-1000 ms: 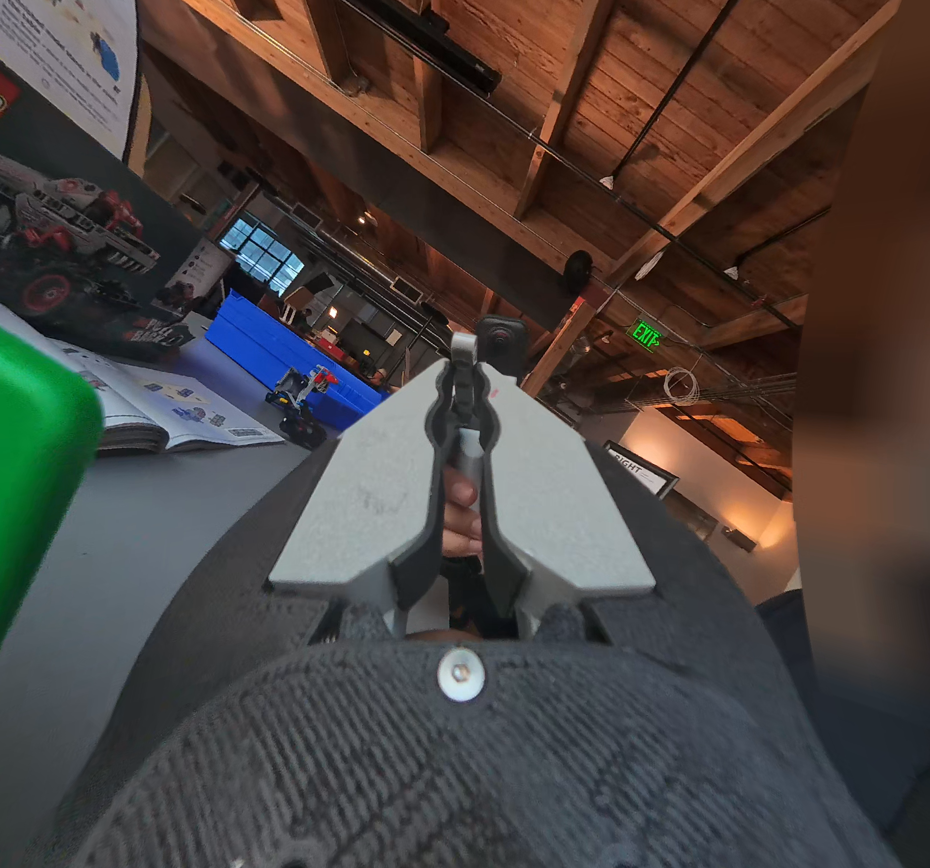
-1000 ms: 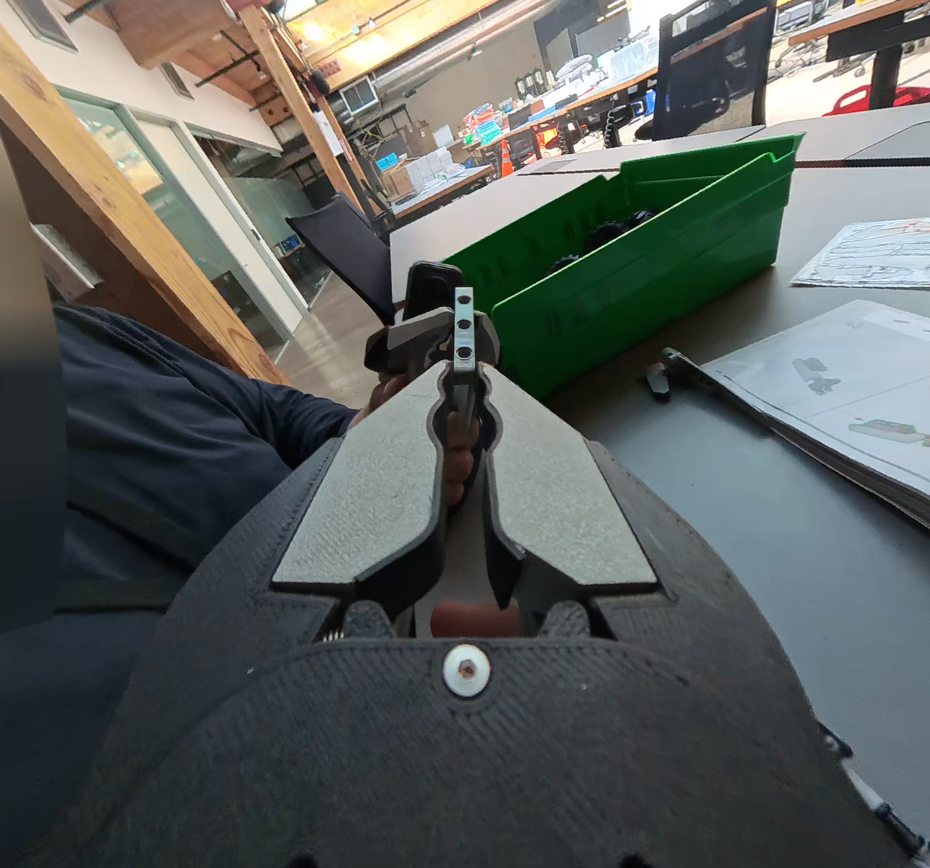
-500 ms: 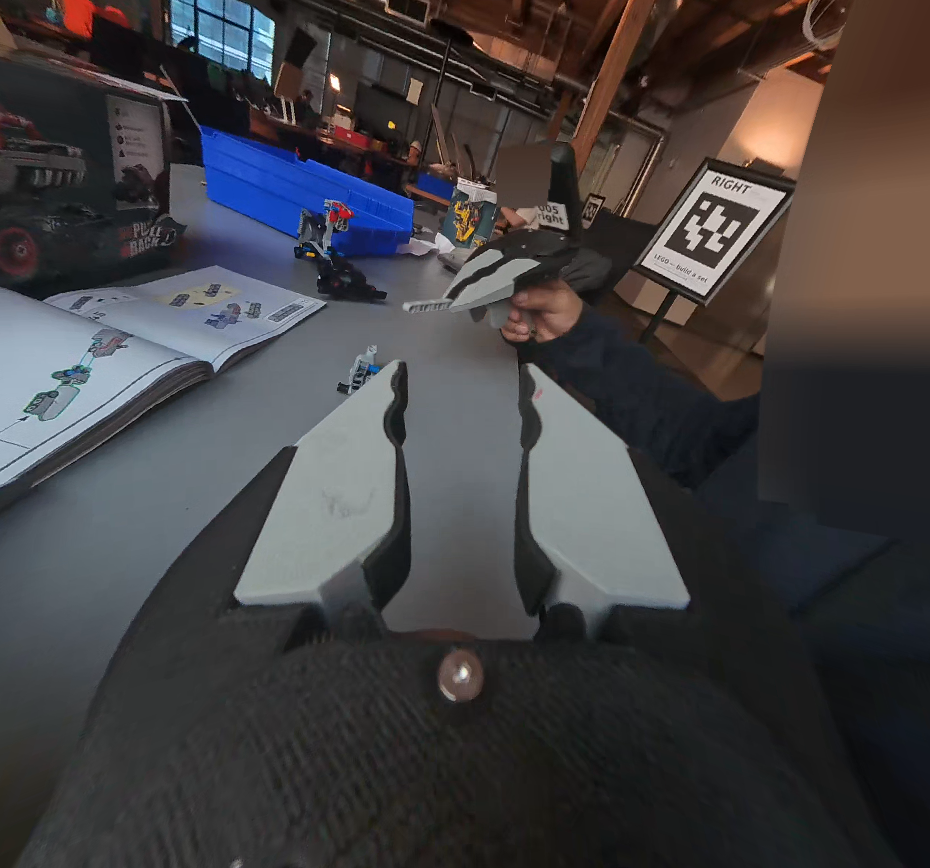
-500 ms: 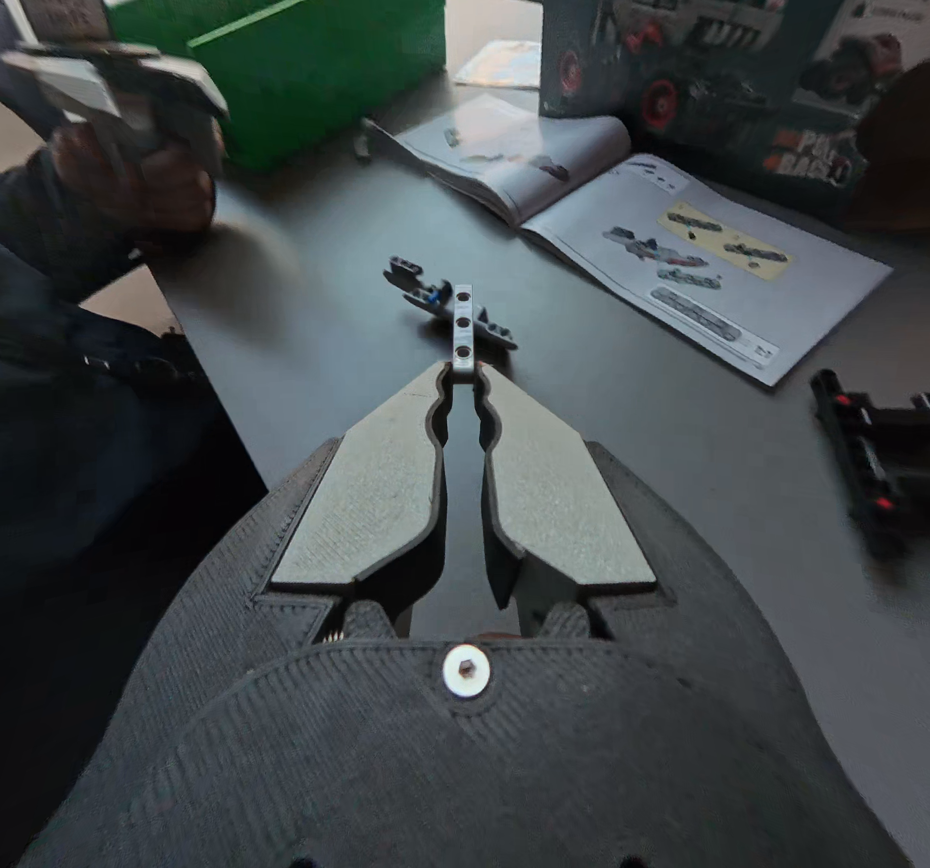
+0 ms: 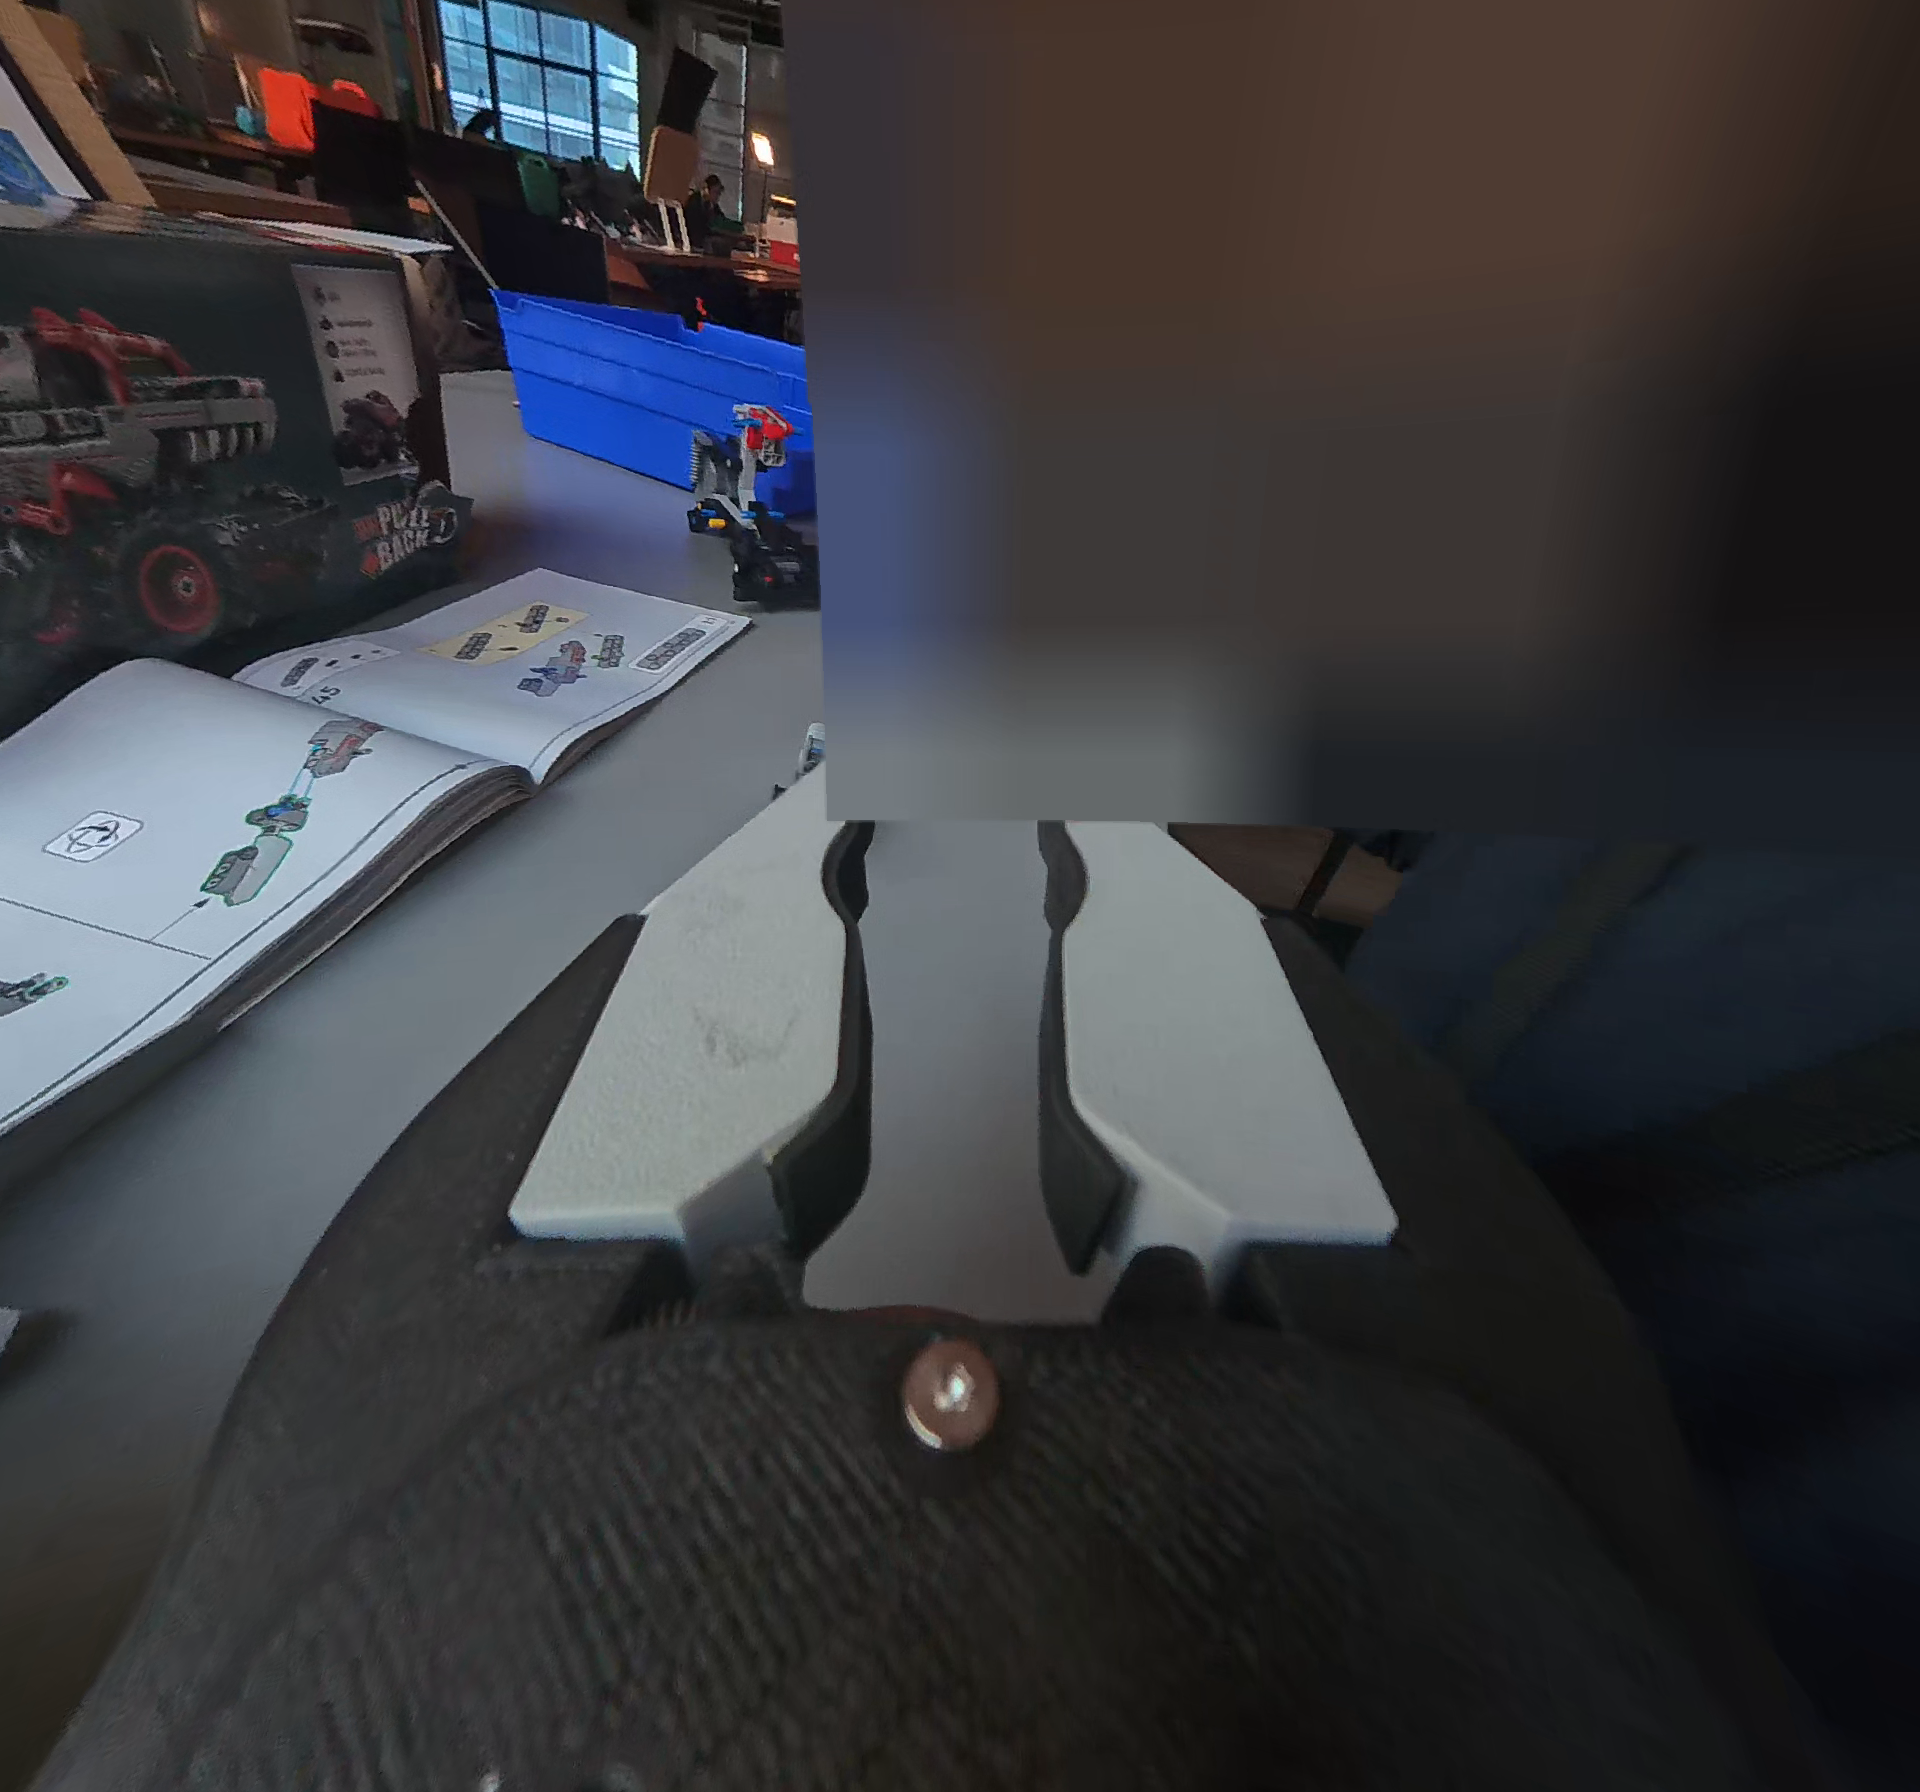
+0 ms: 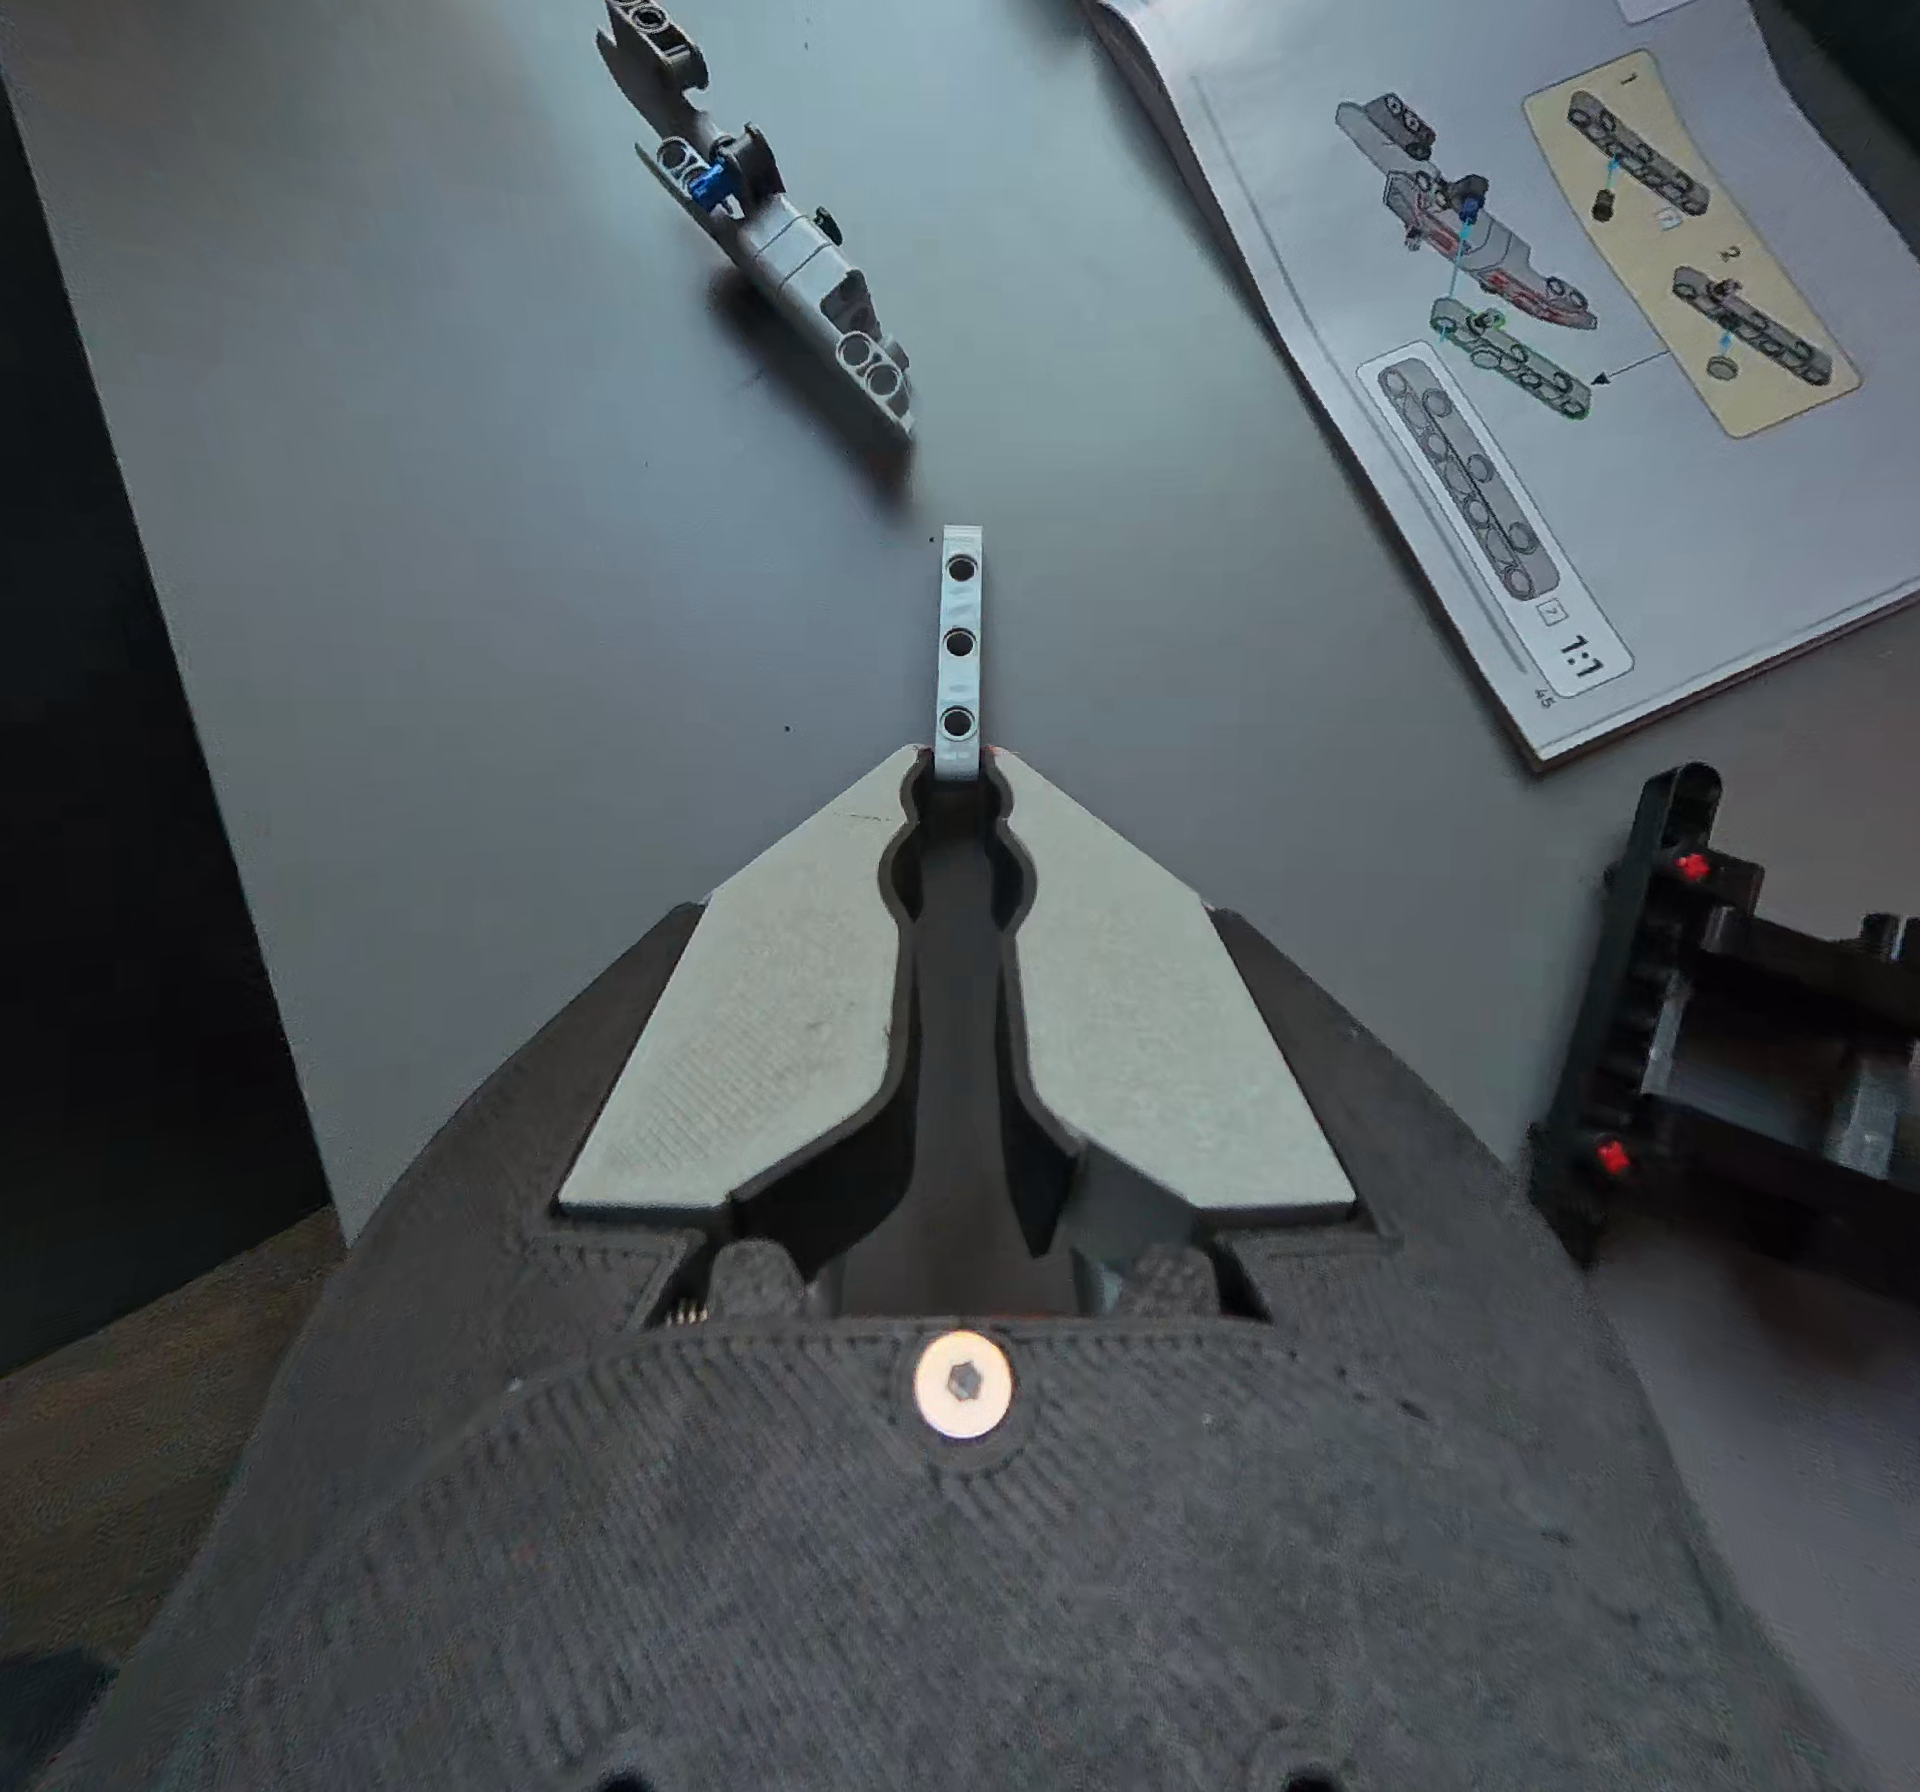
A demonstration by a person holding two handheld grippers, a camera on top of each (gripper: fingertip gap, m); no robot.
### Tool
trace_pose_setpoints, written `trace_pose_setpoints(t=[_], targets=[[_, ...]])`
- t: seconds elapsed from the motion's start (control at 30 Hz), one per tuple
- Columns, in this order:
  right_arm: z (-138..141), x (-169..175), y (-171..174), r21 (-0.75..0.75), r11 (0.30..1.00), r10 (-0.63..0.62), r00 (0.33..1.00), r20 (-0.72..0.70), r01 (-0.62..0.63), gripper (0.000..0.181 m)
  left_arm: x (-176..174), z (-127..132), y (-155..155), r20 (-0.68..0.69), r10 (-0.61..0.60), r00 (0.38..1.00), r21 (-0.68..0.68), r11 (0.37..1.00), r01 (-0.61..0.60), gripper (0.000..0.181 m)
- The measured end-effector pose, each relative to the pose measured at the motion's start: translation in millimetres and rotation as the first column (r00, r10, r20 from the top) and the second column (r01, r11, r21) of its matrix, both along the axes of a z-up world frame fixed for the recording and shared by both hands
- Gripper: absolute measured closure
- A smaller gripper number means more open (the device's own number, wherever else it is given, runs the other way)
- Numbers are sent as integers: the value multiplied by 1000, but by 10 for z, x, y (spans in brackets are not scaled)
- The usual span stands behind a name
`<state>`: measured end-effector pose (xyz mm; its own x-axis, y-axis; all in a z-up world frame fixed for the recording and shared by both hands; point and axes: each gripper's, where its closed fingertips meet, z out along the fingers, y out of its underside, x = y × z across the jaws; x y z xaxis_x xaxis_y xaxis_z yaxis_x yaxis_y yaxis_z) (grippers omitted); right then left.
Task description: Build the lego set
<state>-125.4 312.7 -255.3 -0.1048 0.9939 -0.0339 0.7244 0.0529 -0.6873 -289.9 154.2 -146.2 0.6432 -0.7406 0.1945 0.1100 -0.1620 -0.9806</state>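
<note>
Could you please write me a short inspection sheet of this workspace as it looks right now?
Surface: grey table, bare between the items.
Job's things: light grey beam held in the right gripper; small grey assembly lying apart from it on the table; open instruction booklet; black assembly with red pins at the right edge.
Clutter: set box standing behind the booklet; blue bin with a small model in front of it.
Grippers: left gripper open and empty; right gripper shut on the beam's near end.
Cables: nothing seen.
Surroundings: workshop with desks and a window far behind.
</note>
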Motion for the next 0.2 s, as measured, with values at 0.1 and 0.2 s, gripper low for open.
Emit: trace_pose_setpoints(t=[0.1,0.2], targets=[[29,-49,23,32,999,37,999,-24,-36,172,-51,13,35,27,15,1000,-9,1000,-15,155],[84,-87,47,18,999,46,996,-79,-45,169,-66,7,55,42,13,999,-28,1000,-12,156]])
